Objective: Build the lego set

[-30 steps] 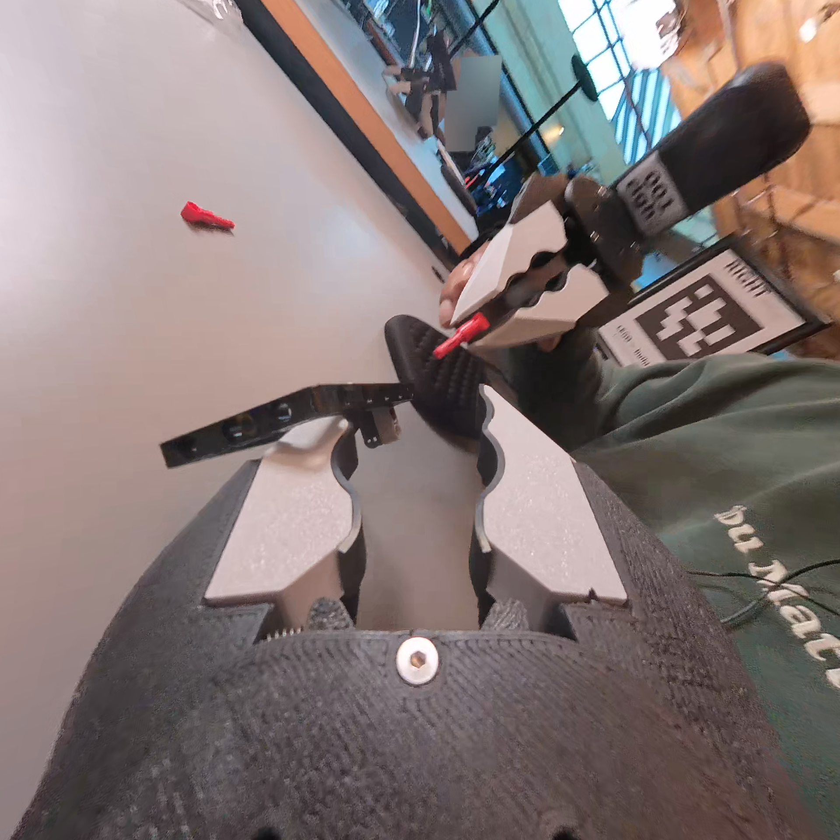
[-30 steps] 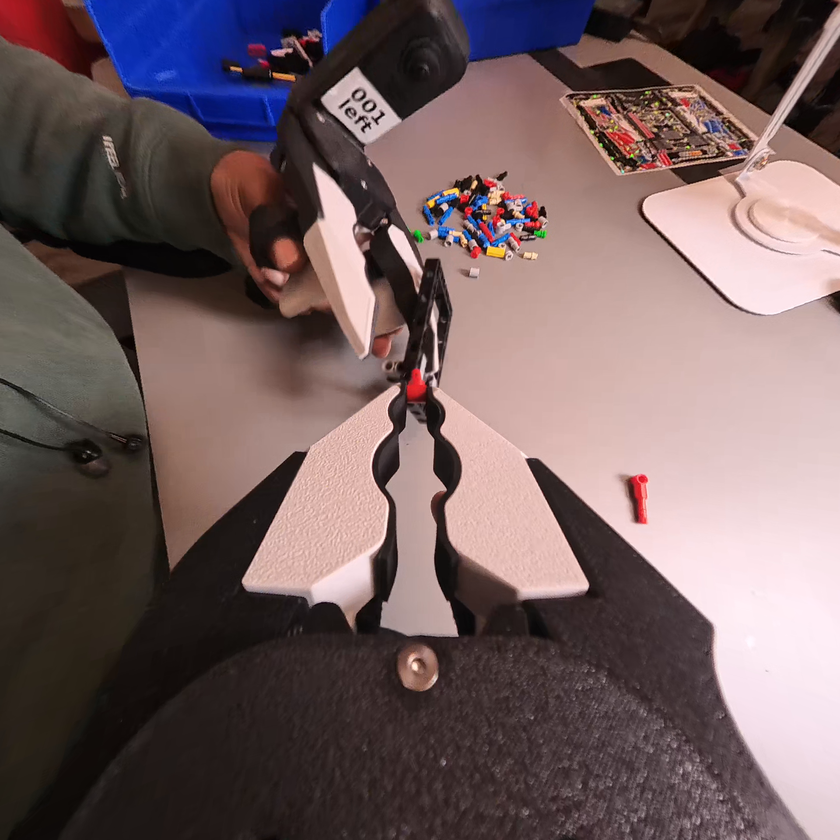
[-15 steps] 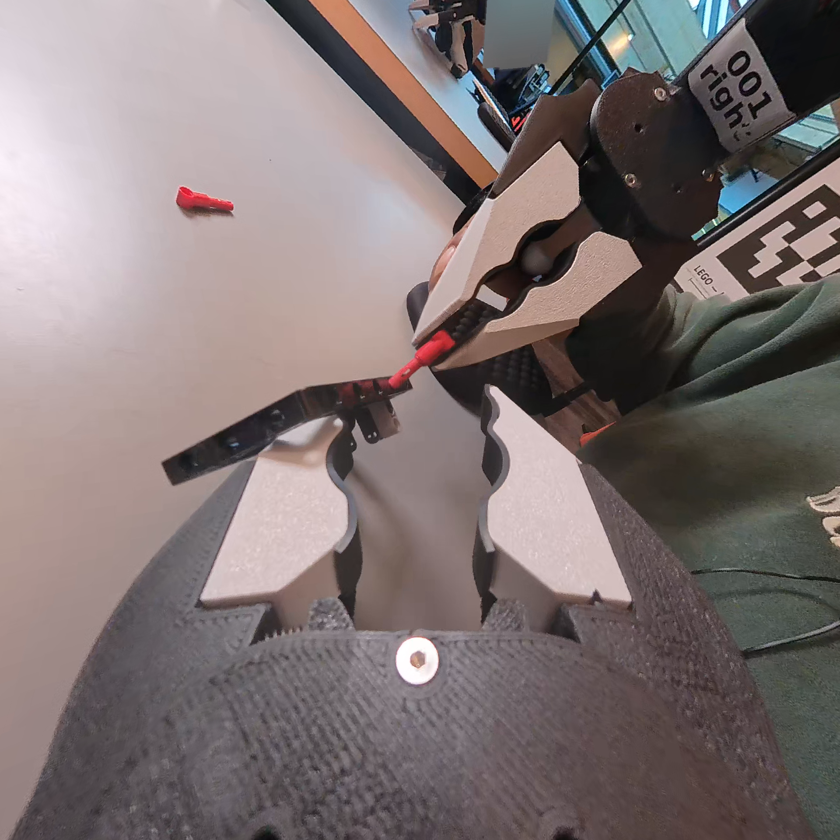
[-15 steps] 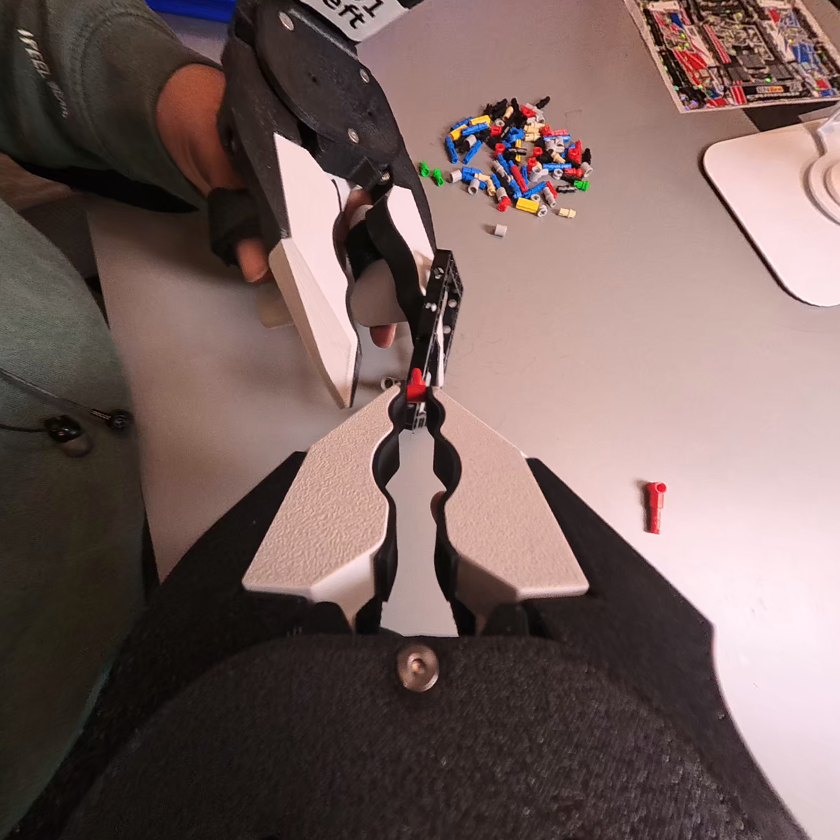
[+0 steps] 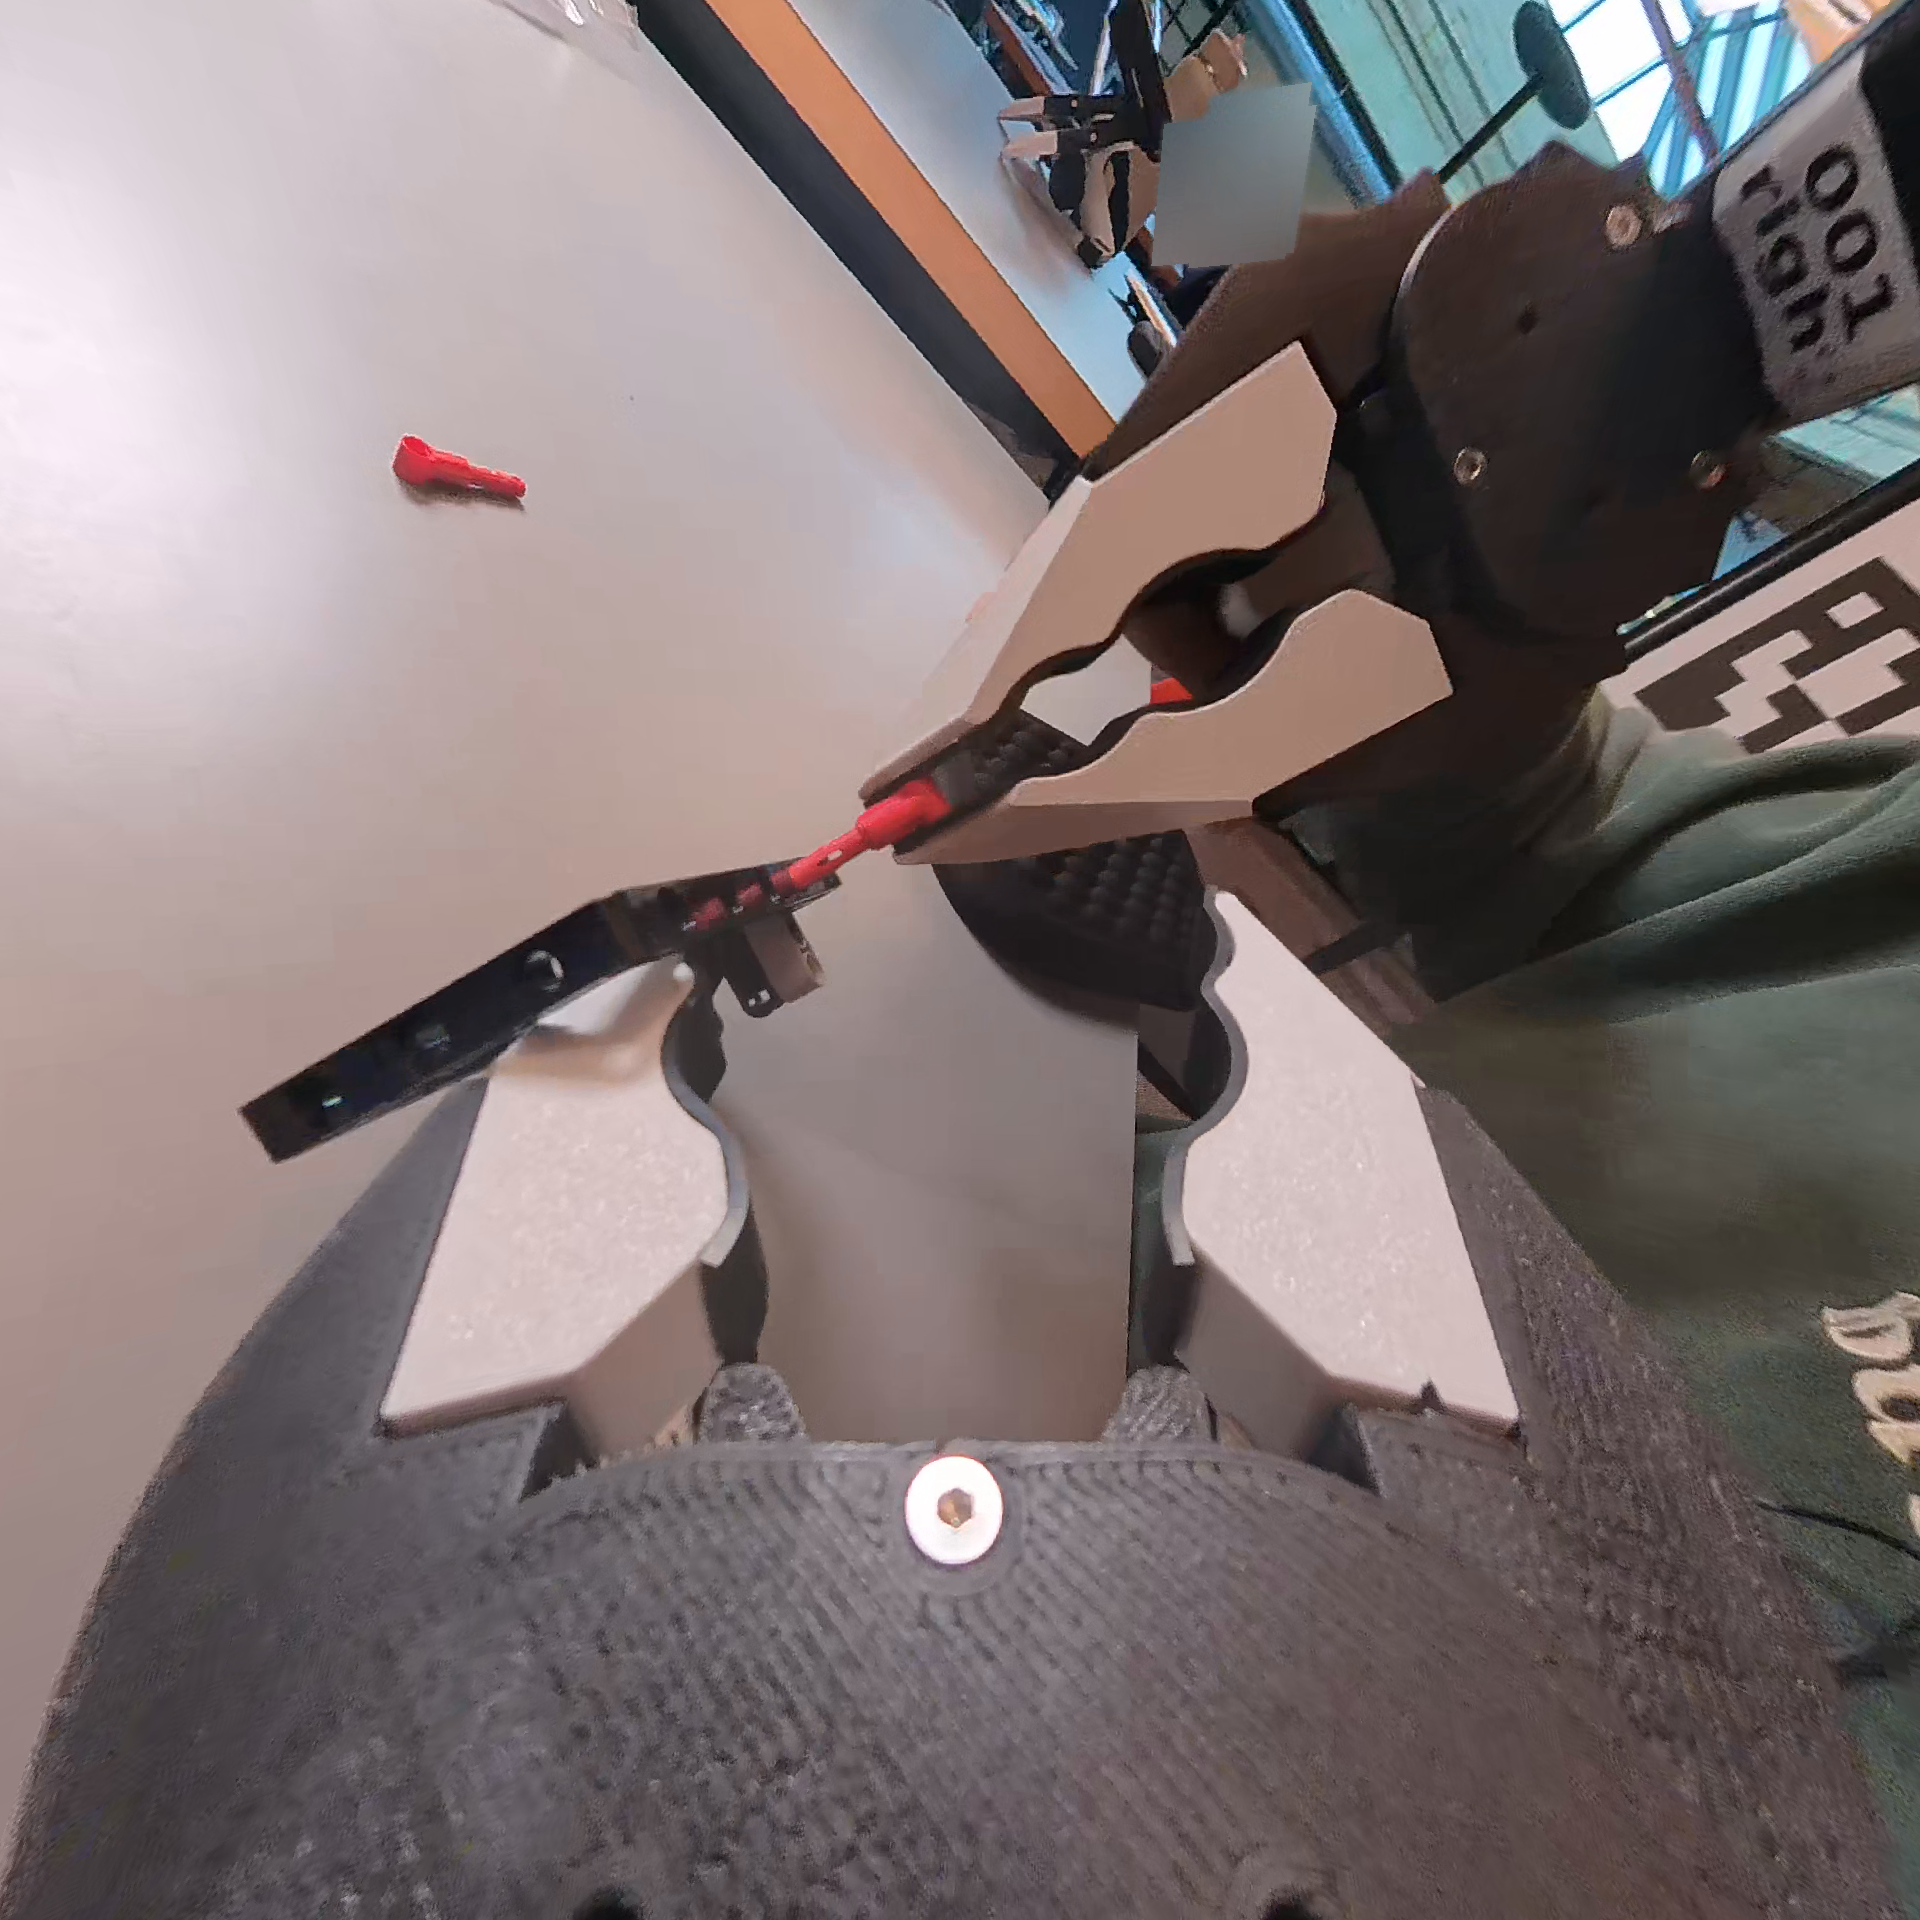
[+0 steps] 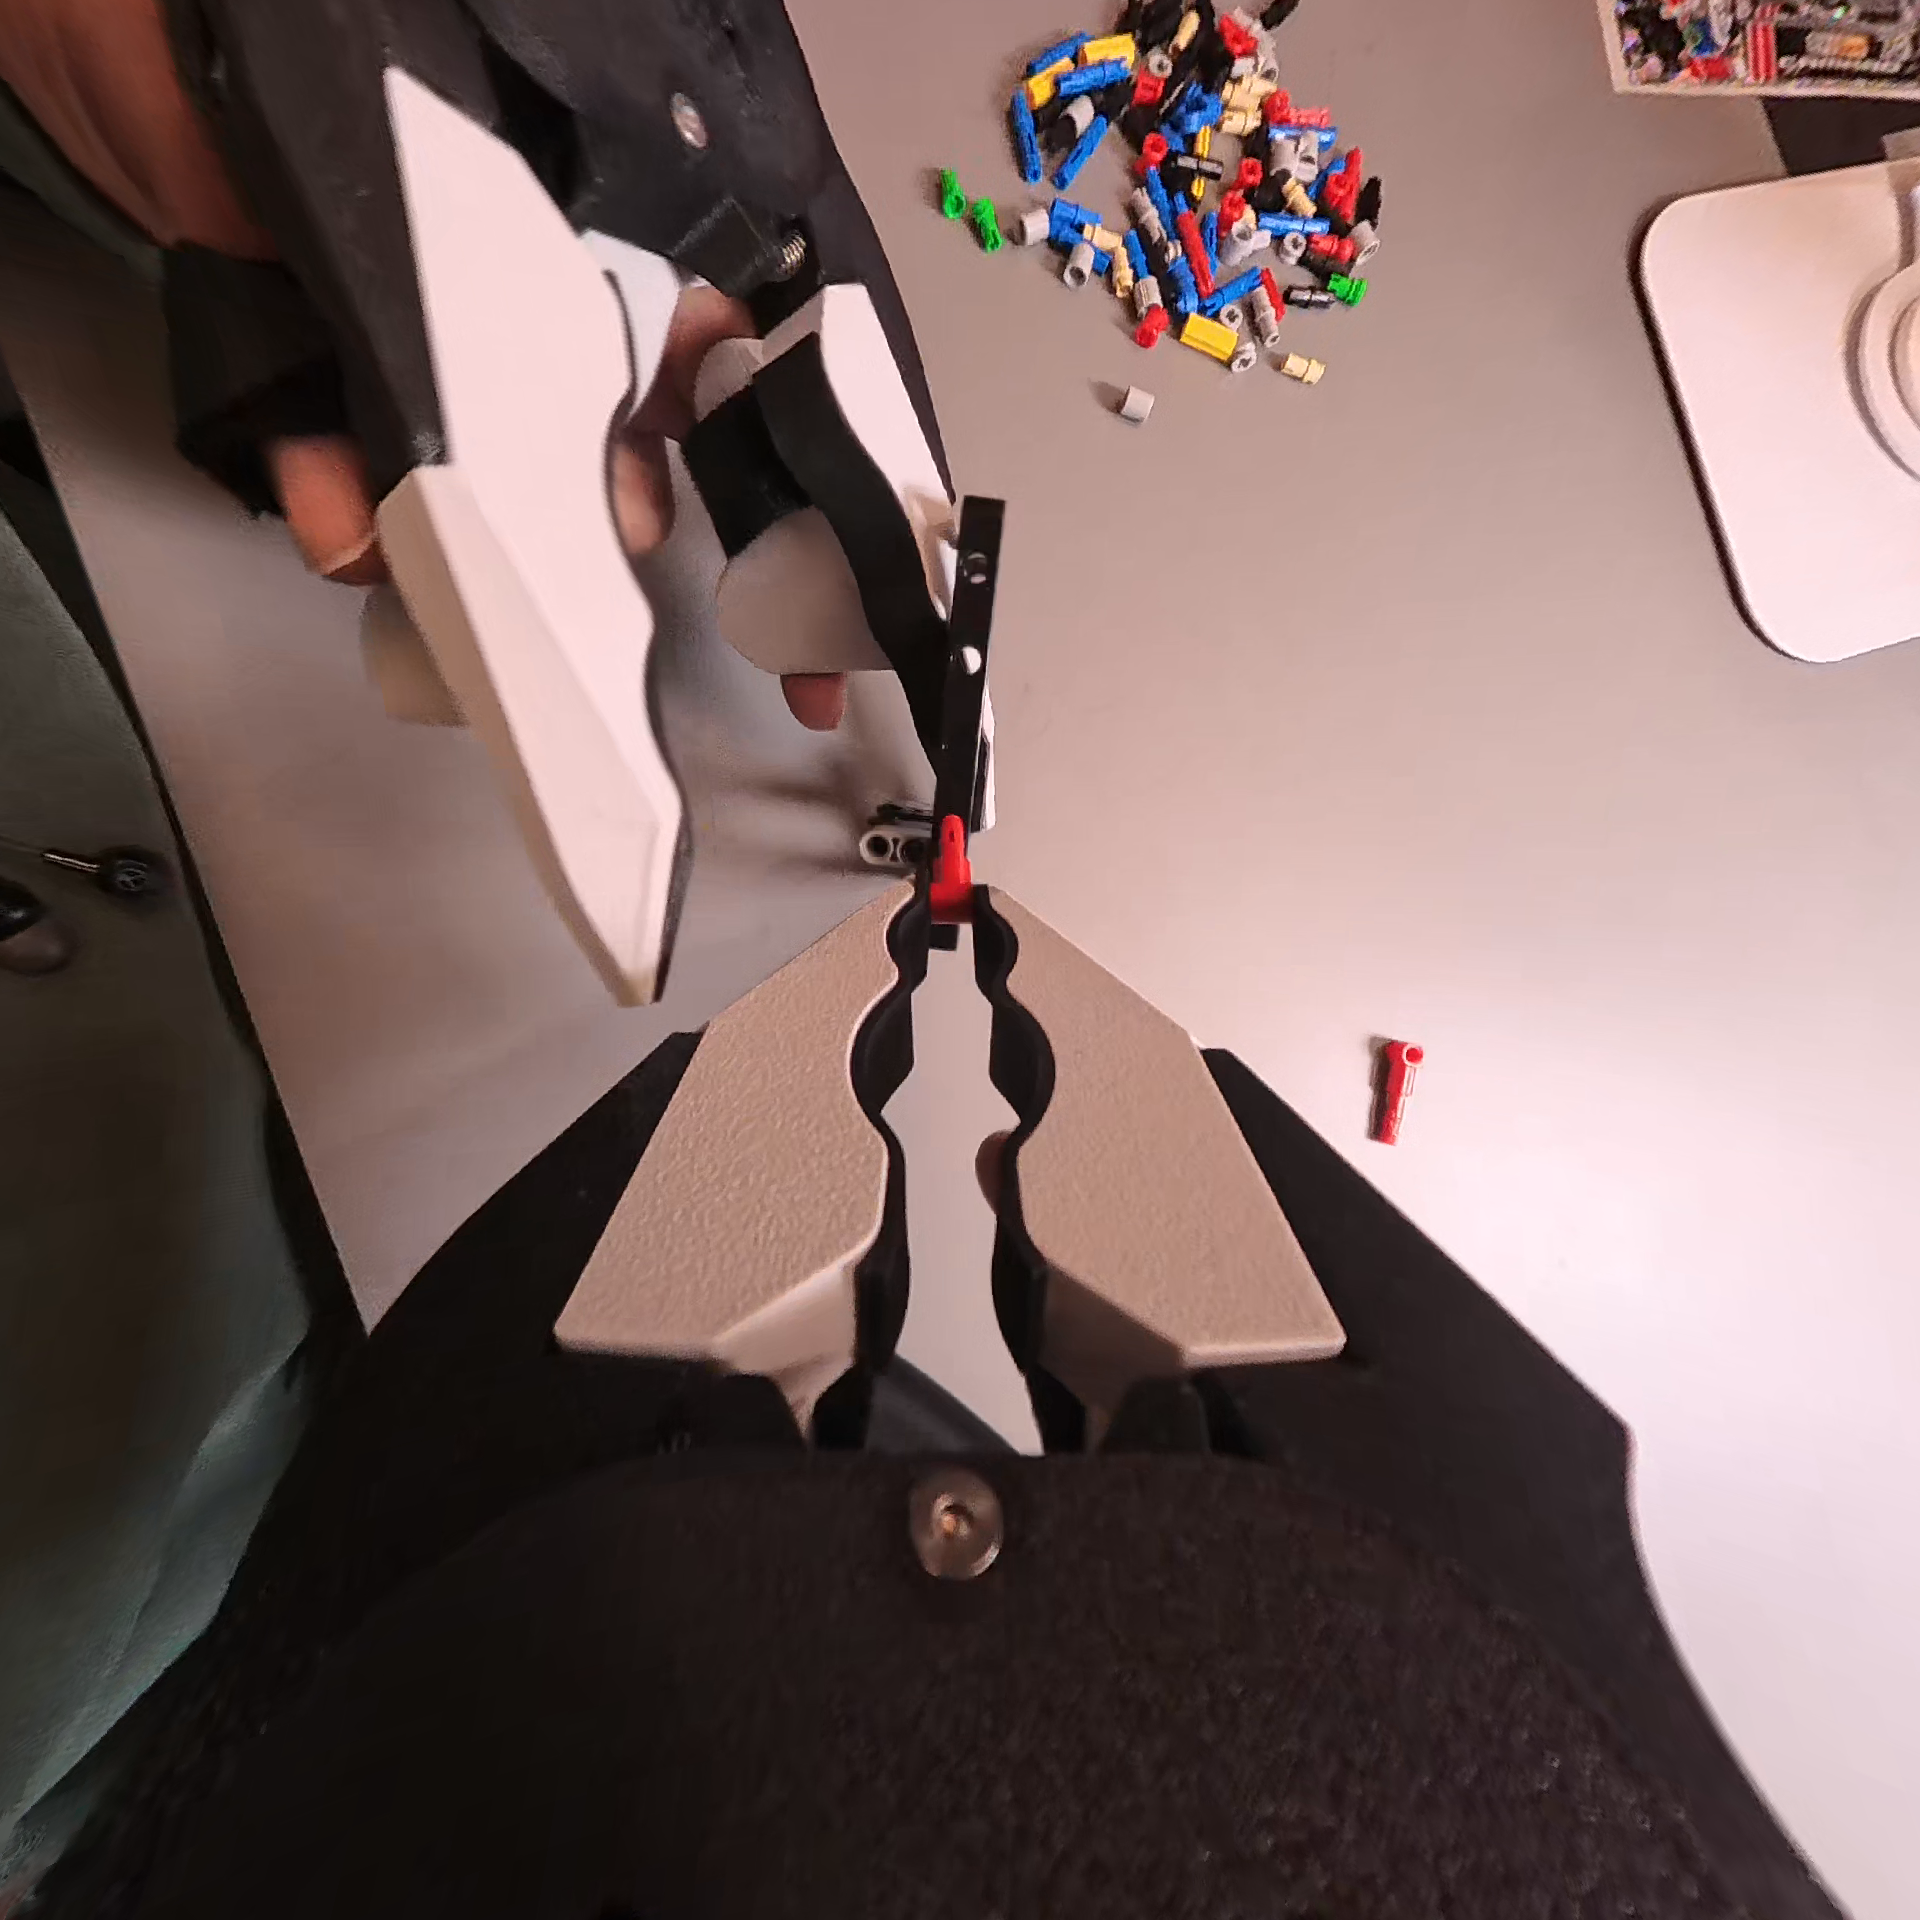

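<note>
A black lego frame (image 5: 468,1029) rests edge-on against the tip of one finger of my left gripper (image 5: 940,956), whose jaws stand wide apart. A small grey piece (image 5: 784,961) hangs under the frame's near end. My right gripper (image 5: 904,821) is shut on a red pin (image 5: 883,826), and the pin's tip touches the end of the frame. In the right wrist view the right gripper (image 6: 945,904) holds the red pin (image 6: 948,883) against the lower end of the black frame (image 6: 975,623), beside the left gripper (image 6: 805,894). A hand holds each gripper.
A second red pin (image 6: 1395,1091) lies loose on the grey table (image 5: 312,727) to the right. A pile of several small coloured pieces (image 6: 1195,197) lies at the back. A white stand base (image 6: 1787,416) and a printed sheet (image 6: 1756,42) are at the far right. Less than 4 cm separates the two grippers' tips.
My right gripper has moved in with the red pin, from apart to touching the end of the black frame. The left gripper has kept the frame in about the same pose.
</note>
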Demonstrator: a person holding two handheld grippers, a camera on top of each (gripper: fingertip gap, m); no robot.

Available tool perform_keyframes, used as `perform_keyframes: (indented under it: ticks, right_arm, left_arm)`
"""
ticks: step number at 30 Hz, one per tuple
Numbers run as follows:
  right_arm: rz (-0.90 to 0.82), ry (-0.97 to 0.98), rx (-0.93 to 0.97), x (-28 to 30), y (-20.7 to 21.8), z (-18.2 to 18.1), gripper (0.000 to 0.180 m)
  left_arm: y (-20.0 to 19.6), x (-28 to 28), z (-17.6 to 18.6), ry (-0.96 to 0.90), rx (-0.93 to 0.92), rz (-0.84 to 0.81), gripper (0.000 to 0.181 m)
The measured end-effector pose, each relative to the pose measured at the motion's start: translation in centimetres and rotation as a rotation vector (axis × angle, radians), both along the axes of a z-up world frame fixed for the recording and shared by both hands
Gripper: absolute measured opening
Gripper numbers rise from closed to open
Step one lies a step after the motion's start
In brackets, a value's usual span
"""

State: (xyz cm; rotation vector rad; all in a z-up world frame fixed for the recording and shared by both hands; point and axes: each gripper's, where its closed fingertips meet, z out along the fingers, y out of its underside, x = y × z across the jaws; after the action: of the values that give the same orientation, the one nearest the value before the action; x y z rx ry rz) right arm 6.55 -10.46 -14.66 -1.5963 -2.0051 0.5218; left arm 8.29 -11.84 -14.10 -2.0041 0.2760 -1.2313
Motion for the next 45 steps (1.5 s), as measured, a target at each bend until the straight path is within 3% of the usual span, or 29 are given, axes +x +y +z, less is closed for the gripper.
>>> perform_keyframes:
  ticks: [14, 18, 26, 31, 36, 43, 45]
  right_arm:
    - [0.064, -0.212, 0.057, -0.4, -0.2, -0.5, 0.005]
    - [0.043, -0.181, 0.022, -0.9, -0.4, -0.9, 0.005]
    - [-0.028, -0.030, -0.002, -1.0, 0.4, -0.6, 0.005]
    - [-0.063, 0.029, -0.015, -0.5, 0.7, -1.0, 0.005]
    - [-0.100, 0.123, -0.069, -0.4, 1.2, -0.9, 0.005]
    - [-0.166, 0.352, -0.212, -0.3, 1.6, -1.1, 0.005]
    - [-0.163, 0.381, -0.230, -0.3, 1.4, -1.1, 0.005]
  left_arm:
    - [0.3, 0.3, -0.3, 0.093, 0.044, 0.061, 0.097]
    - [0.7, -0.2, 0.3, 0.140, 0.103, 0.097, 0.090]
    - [0.9, -1.0, 0.0, -0.014, -0.007, 0.097, 0.094]
    - [1.4, -1.4, 0.7, -0.233, -0.113, 0.100, 0.095]
    - [2.5, -3.1, 0.5, -0.519, -0.278, 0.143, 0.071]
    - [2.8, -3.2, -1.8, -0.407, -0.292, 0.145, 0.026]
    - [2.8, -2.8, -2.2, -0.369, -0.289, 0.133, 0.022]
